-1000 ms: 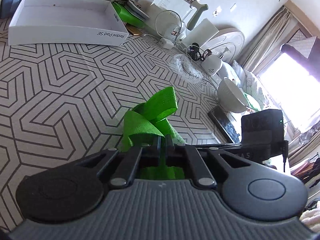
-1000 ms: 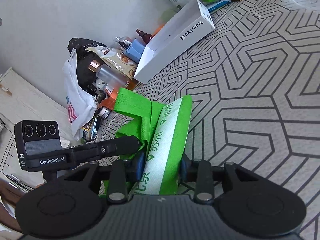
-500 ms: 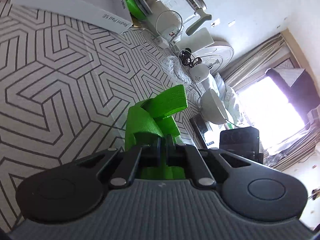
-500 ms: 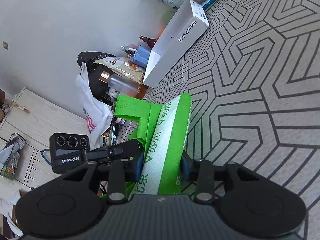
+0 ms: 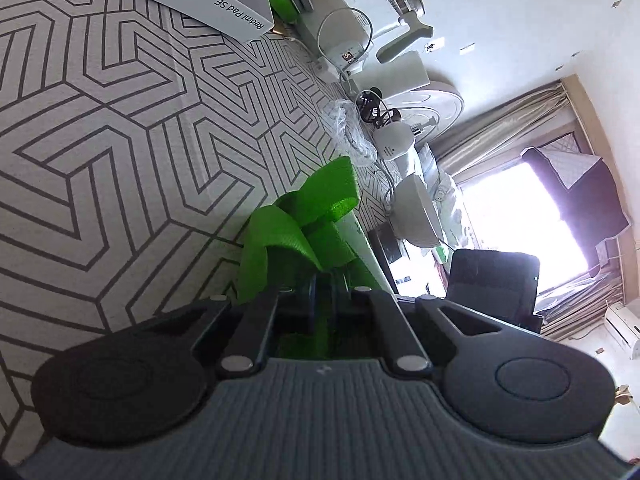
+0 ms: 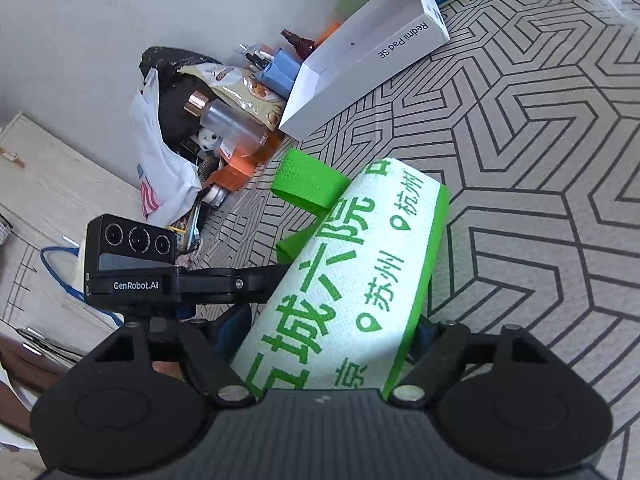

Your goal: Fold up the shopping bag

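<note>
The green shopping bag [image 5: 304, 220] is bunched into a narrow bundle held above the patterned table [image 5: 120, 128]. My left gripper [image 5: 322, 280] is shut on its green fabric, with the handle loops sticking up past the fingertips. In the right wrist view the folded bag [image 6: 352, 272] shows its broad white face with green characters and a green handle [image 6: 308, 180] behind it. My right gripper [image 6: 332, 322] stands open, jaws spread wide with the bundle lying between them. The left gripper's arm [image 6: 224, 276] reaches the bag from the left. The right gripper's black camera block [image 5: 492, 280] shows beside the bag.
A white Redmi Pad SE box [image 6: 368, 52] lies at the table's far side. A white bowl [image 5: 416, 216], crumpled clear plastic [image 5: 348, 128], a fan [image 5: 432, 108] and a jug [image 5: 388, 8] crowd one edge. Bottles and plastic bags [image 6: 168, 160] pile up near the wall.
The right gripper's jaws have spread apart, and the bag has turned from edge-on to show its broad printed face. The left gripper has tilted while staying shut on the fabric.
</note>
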The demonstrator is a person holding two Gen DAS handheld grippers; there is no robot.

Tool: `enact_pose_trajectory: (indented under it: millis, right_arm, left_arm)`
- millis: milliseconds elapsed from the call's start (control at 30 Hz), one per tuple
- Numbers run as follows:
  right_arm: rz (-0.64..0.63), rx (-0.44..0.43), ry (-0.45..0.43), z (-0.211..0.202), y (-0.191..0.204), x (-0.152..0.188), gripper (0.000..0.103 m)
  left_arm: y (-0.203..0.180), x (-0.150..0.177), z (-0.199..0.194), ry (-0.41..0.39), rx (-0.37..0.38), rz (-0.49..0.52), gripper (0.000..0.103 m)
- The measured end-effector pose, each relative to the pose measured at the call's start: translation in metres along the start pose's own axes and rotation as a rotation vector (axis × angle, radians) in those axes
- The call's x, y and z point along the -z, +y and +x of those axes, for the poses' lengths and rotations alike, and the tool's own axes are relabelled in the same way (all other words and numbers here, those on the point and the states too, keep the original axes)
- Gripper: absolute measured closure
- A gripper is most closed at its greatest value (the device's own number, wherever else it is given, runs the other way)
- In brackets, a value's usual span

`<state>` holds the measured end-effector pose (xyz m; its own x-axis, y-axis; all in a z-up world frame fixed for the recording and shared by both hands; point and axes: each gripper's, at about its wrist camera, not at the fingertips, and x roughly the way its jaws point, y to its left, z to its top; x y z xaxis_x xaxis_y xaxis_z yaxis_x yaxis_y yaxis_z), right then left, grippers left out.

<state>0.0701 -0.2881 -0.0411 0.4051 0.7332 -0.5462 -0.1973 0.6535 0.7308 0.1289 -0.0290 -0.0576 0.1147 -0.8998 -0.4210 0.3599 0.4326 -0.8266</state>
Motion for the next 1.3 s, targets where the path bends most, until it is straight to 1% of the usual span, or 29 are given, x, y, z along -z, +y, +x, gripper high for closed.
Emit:
enact_pose_trajectory:
  millis: [67, 100, 167, 200, 233, 267, 333, 367, 400, 433, 467, 500, 533, 567, 600, 633, 733, 833, 867, 900, 933, 967, 1067, 1133, 1267, 1300]
  right_arm:
    - [-0.053, 0.051, 0.004, 0.001, 0.008, 0.002, 0.043]
    - [-0.074, 0.067, 0.004, 0.001, 0.009, 0.003, 0.049]
    - [-0.097, 0.073, 0.001, 0.0, 0.009, 0.004, 0.056]
    - [-0.103, 0.068, -0.005, -0.001, 0.007, 0.006, 0.062]
    - [-0.114, 0.065, -0.013, -0.003, 0.005, 0.008, 0.067]
    - [-0.134, 0.068, -0.026, -0.004, 0.004, 0.012, 0.068]
    - [-0.2, 0.109, -0.052, -0.007, 0.012, 0.02, 0.069]
    - [-0.227, 0.126, -0.065, -0.009, 0.016, 0.023, 0.069]
    - [-0.242, 0.127, -0.079, -0.01, 0.018, 0.025, 0.069]
    - [-0.252, 0.12, -0.09, -0.011, 0.018, 0.026, 0.069]
    - [-0.253, 0.099, -0.107, -0.013, 0.018, 0.028, 0.069]
    - [-0.247, 0.066, -0.129, -0.017, 0.016, 0.03, 0.07]
    - [-0.24, 0.04, -0.146, -0.02, 0.014, 0.03, 0.071]
    - [-0.232, 0.017, -0.159, -0.023, 0.013, 0.03, 0.071]
    - [-0.223, -0.005, -0.172, -0.026, 0.012, 0.03, 0.071]
    - [-0.209, -0.026, -0.178, -0.027, 0.009, 0.03, 0.071]
    - [-0.152, -0.086, -0.177, -0.027, 0.0, 0.027, 0.072]
    - [-0.095, -0.147, -0.177, -0.027, -0.009, 0.024, 0.073]
    - [-0.093, -0.147, -0.173, -0.026, -0.01, 0.023, 0.073]
    - [-0.103, -0.133, -0.168, -0.024, -0.01, 0.023, 0.074]
    - [-0.114, -0.118, -0.163, -0.022, -0.01, 0.023, 0.074]
    - [-0.135, -0.096, -0.158, -0.021, -0.008, 0.022, 0.073]
    - [-0.245, 0.008, -0.137, -0.017, 0.008, 0.022, 0.071]
    - [-0.337, 0.102, -0.122, -0.013, 0.025, 0.024, 0.07]
    - [-0.494, 0.273, -0.094, -0.003, 0.06, 0.027, 0.07]
    - [-0.524, 0.305, -0.09, 0.0, 0.067, 0.029, 0.07]
  left_arm:
    - [-0.002, 0.0, 0.004, 0.007, -0.004, 0.007, 0.098]
    - [-0.001, -0.001, 0.005, 0.01, 0.003, 0.004, 0.098]
    - [-0.001, -0.001, 0.005, 0.005, 0.018, -0.009, 0.095]
    - [-0.002, -0.002, 0.004, 0.008, 0.013, -0.003, 0.093]
    - [-0.004, -0.001, 0.003, 0.012, -0.002, 0.013, 0.093]
    - [-0.007, -0.001, 0.001, 0.015, -0.02, 0.031, 0.093]
    - [-0.017, 0.0, -0.009, 0.001, -0.039, 0.081, 0.093]
    - [-0.021, 0.0, -0.018, -0.015, -0.028, 0.097, 0.089]
    - [-0.023, 0.0, -0.029, -0.043, -0.017, 0.109, 0.078]
    - [-0.026, 0.0, -0.04, -0.075, -0.01, 0.121, 0.071]
    - [-0.027, 0.0, -0.048, -0.105, -0.016, 0.131, 0.057]
    - [-0.027, 0.002, -0.058, -0.144, -0.053, 0.141, 0.053]
    - [-0.026, 0.003, -0.063, -0.169, -0.091, 0.145, 0.053]
    - [-0.024, 0.002, -0.064, -0.179, -0.115, 0.142, 0.053]
    - [-0.018, 0.002, -0.065, -0.181, -0.129, 0.117, 0.053]
    - [-0.01, 0.001, -0.065, -0.18, -0.124, 0.079, 0.053]
    - [0.012, 0.001, -0.06, -0.15, -0.087, -0.015, 0.053]
    - [0.022, 0.005, -0.047, -0.101, 0.011, -0.062, 0.054]
    - [0.022, 0.008, -0.043, -0.09, 0.043, -0.074, 0.056]
    - [0.02, 0.01, -0.039, -0.082, 0.075, -0.086, 0.055]
    - [0.017, 0.011, -0.036, -0.078, 0.061, -0.062, 0.055]
    - [0.012, 0.011, -0.034, -0.076, 0.031, -0.025, 0.055]
    - [0.005, 0.012, -0.028, -0.06, -0.036, 0.013, 0.055]
    - [-0.004, 0.012, -0.022, -0.044, -0.106, 0.078, 0.055]
    - [-0.04, 0.01, -0.007, 0.006, -0.286, 0.252, 0.056]
    - [-0.048, 0.007, -0.004, 0.028, -0.323, 0.267, 0.056]
